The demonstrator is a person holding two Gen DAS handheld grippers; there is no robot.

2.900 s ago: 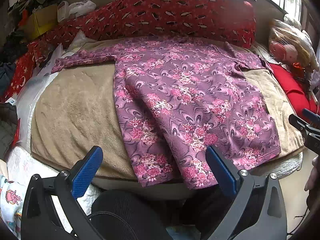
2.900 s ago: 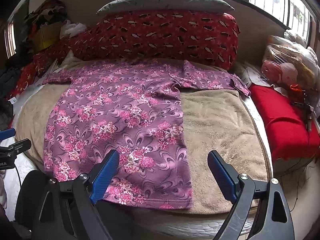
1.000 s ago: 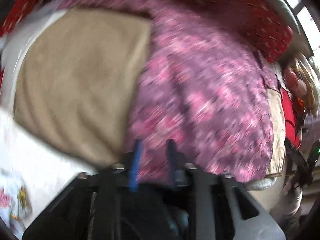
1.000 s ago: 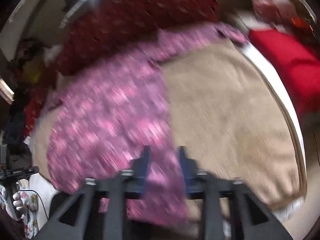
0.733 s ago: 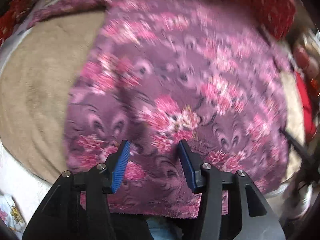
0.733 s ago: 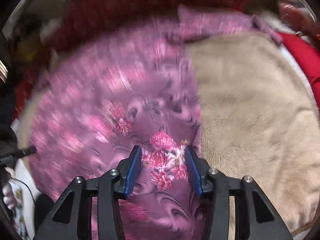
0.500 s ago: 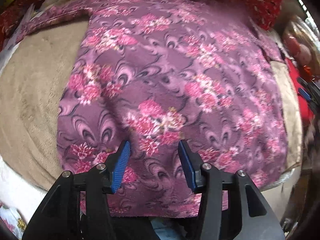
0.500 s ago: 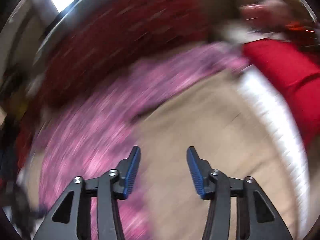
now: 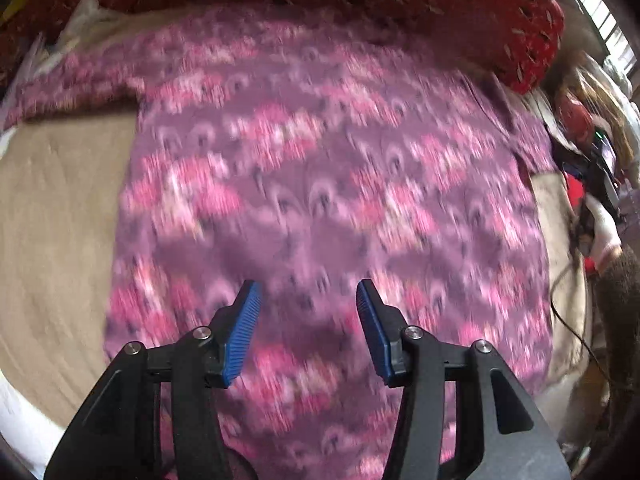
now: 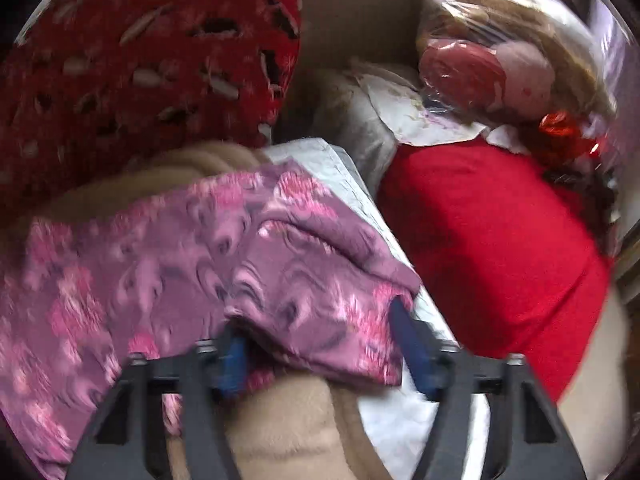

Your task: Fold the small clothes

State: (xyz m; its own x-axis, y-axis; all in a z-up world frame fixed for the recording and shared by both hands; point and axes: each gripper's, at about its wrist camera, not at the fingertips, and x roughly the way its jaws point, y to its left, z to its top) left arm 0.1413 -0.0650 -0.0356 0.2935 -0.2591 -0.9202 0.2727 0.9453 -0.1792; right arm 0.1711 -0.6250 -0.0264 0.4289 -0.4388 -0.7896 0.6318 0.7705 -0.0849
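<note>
A purple shirt with pink flowers [image 9: 320, 184] lies spread flat on a beige blanket [image 9: 56, 216]; the view is blurred. My left gripper [image 9: 308, 328] is open and empty, low over the shirt's lower middle. In the right wrist view the shirt's right sleeve [image 10: 248, 264] lies across the blanket's far right corner. My right gripper [image 10: 320, 344] is open, and the sleeve's end lies between its blue fingers [image 10: 412, 340]. The jaws stand apart and grip nothing.
A red patterned bolster [image 9: 360, 4] lies along the back, also in the right wrist view [image 10: 140, 64]. A red cushion [image 10: 488, 240] and a plastic-wrapped bundle [image 10: 500, 48] sit to the right. White bedding [image 10: 352, 184] shows under the sleeve.
Both grippers closed near the shirt's hem, then opened again. My left gripper moved forward over the shirt. My right gripper swung right and far to the sleeve end.
</note>
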